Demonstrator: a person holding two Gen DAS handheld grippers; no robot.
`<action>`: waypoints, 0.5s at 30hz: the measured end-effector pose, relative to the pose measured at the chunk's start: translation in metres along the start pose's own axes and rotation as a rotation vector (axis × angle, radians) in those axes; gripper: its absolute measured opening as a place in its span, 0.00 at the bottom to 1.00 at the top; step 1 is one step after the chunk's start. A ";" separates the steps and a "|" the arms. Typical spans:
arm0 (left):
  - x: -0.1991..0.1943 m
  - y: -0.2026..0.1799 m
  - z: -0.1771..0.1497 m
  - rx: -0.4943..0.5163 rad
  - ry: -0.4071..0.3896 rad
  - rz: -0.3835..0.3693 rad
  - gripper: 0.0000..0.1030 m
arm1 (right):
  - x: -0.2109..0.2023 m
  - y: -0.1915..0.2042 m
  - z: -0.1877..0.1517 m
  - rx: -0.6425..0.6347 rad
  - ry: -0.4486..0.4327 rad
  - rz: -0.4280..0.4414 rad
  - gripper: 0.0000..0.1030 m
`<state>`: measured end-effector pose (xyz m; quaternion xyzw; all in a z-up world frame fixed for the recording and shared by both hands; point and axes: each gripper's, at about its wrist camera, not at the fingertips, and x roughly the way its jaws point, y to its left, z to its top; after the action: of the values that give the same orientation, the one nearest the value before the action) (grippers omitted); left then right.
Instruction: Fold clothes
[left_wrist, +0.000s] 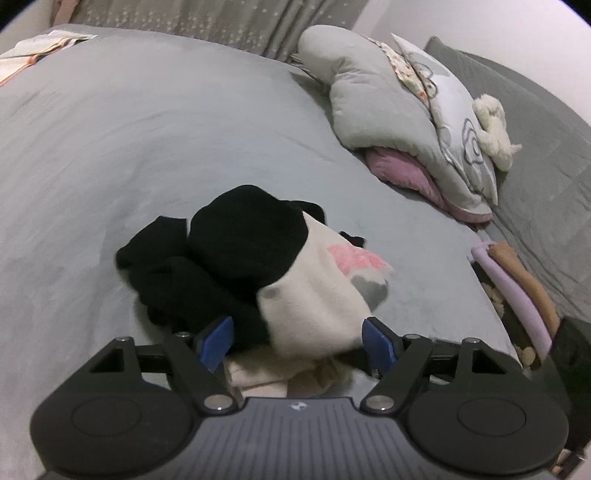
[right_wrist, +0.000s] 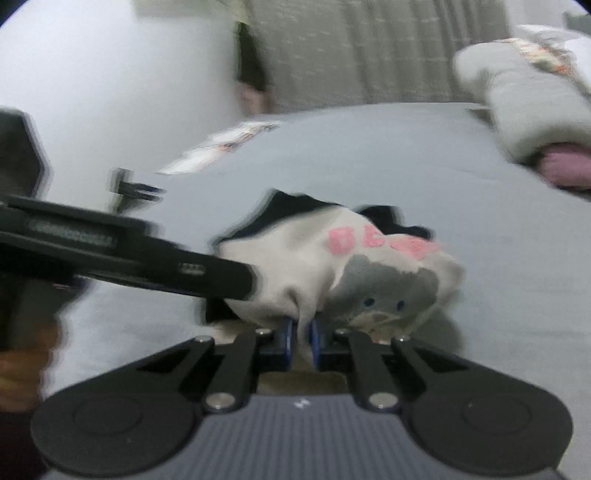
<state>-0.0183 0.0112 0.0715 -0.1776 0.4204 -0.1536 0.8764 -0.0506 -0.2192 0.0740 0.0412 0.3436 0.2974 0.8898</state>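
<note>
In the left wrist view, the left claw (left_wrist: 297, 341) sits at the bottom of the frame with its blue pads spread wide on either side of a rumpled heap of clothes, gripping nothing. The heap lies at lower centre on the grey bed (left_wrist: 110, 147): a cream garment (left_wrist: 314, 306) with pink lettering lies against and partly under a bunched black garment (left_wrist: 236, 240), and neither shows a clean fold. At the upper right lie a bundled grey quilt (left_wrist: 369, 110) and a patterned pillow (left_wrist: 454, 122), and folded cloths (left_wrist: 517, 284) are stacked at the right edge. In the right wrist view, which is blurred, the right claw (right_wrist: 302, 338) at bottom centre has its pads pinched nearly together on a fold of the cream garment, whose pink letters and grey cartoon print face the camera. The left claw's arm reaches in from the left edge to the same garment. By my reading the folding has barely started: the cream piece is only being picked out of the pile, and spreading, folding and stacking are all left.
</note>
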 end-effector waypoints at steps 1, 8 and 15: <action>-0.003 0.004 -0.001 -0.012 -0.008 0.003 0.73 | -0.001 0.004 -0.001 0.005 0.002 0.056 0.09; -0.014 0.031 -0.008 -0.073 -0.017 0.023 0.60 | -0.001 0.021 -0.008 0.021 0.036 0.311 0.08; -0.016 0.040 -0.022 -0.047 -0.010 0.042 0.10 | 0.011 0.035 -0.016 -0.038 0.099 0.320 0.12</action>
<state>-0.0410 0.0499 0.0518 -0.1900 0.4231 -0.1244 0.8771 -0.0719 -0.1861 0.0653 0.0639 0.3703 0.4432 0.8138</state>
